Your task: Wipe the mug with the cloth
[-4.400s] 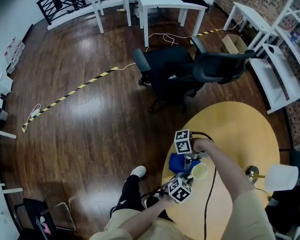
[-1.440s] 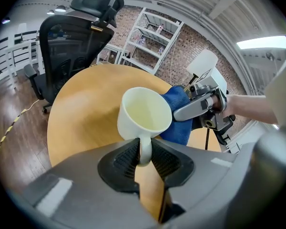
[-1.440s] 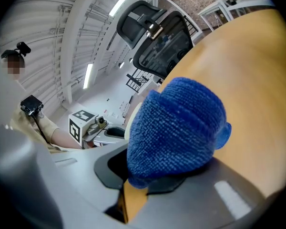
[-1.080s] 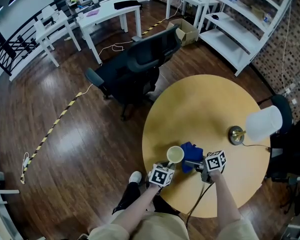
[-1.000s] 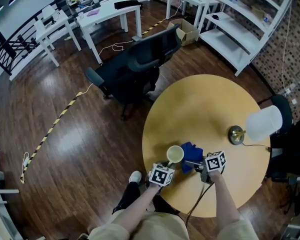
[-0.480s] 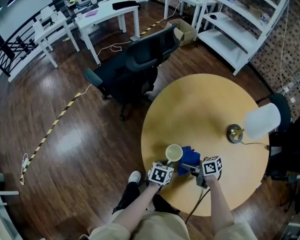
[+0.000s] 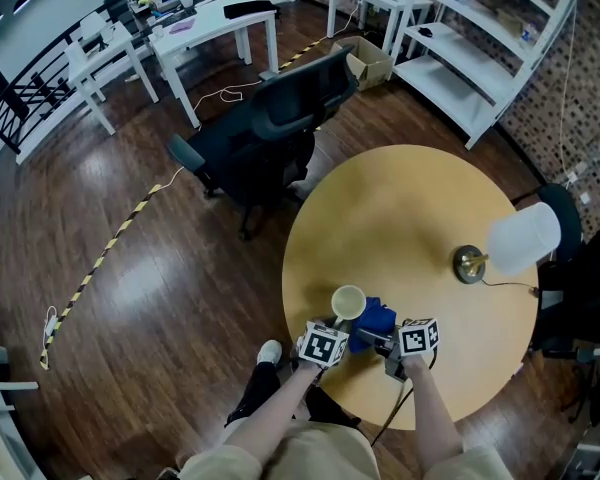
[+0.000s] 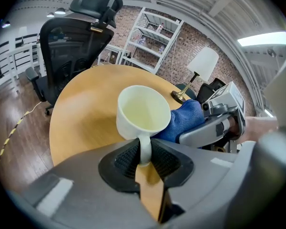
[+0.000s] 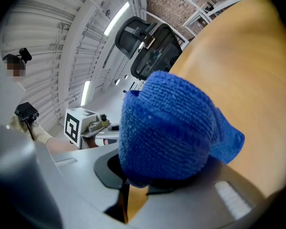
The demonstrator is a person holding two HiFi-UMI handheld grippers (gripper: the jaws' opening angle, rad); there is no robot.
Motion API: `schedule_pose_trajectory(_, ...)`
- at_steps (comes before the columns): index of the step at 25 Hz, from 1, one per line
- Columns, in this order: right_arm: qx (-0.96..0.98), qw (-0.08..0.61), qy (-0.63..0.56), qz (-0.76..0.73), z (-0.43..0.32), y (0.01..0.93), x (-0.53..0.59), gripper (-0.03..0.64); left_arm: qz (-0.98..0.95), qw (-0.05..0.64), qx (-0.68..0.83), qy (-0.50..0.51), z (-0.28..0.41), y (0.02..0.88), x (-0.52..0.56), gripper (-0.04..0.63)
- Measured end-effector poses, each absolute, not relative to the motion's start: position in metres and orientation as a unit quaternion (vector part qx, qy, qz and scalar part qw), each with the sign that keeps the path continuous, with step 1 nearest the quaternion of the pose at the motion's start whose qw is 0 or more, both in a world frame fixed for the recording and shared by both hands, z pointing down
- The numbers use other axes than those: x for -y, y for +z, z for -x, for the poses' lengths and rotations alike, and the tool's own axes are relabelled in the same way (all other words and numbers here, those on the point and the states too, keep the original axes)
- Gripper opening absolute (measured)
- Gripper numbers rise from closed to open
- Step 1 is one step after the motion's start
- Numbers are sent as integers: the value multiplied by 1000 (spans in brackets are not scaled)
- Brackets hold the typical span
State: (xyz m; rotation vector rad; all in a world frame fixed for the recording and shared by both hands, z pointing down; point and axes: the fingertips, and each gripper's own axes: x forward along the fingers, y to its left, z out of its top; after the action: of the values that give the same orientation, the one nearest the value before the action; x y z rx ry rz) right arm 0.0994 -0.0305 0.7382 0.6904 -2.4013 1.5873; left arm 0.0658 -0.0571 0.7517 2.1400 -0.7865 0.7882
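Observation:
A cream mug (image 7: 348, 302) hangs tilted above the round wooden table (image 7: 410, 218), near its front edge. My left gripper (image 8: 144, 159) is shut on the mug's handle, and the mug's empty inside (image 8: 142, 111) faces the left gripper view. A bunched blue cloth (image 9: 167, 128) fills the right gripper view, with my right gripper (image 9: 136, 178) shut on it. In the head view the cloth (image 7: 375, 319) meets the mug's right side, between the left gripper (image 7: 335, 326) and the right gripper (image 7: 378, 338). The cloth (image 8: 183, 120) shows just behind the mug.
A brass lamp with a white shade (image 7: 520, 240) stands at the table's right. A black office chair (image 7: 265, 133) is beyond the table's far left. White desks (image 7: 205, 28) and shelves (image 7: 480, 58) line the room's far side. Dark wood floor (image 7: 160, 268) lies left.
My right gripper has carried the blue cloth a little left and nearer, up against the mug. The left gripper and mug have stayed put. The view has swung round since the oldest frame.

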Motion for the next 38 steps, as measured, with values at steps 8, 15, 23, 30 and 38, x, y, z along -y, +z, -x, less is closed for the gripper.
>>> schedule_pose_trajectory(8,811,106,531,-223,-90,745,24,58,-830,364,295,302,-69,753,57,55)
schedule_pose_trajectory(15,809,107,530,-232,-92,747,21,58,-831,364,291,304,-73,755,57,57)
schedule_pose_trajectory(23,810,109,528,-232,-88,748,18,58,-832,395,270,281,-76,748,57,84)
schedule_pose_trajectory(30,815,118,519,-231,-82,748,16,58,-841,403,259,252,-62,732,50,195)
schedule_pose_trajectory(38,820,136,512,-217,-69,748,10,58,-840,400,315,184,-14,707,87,202)
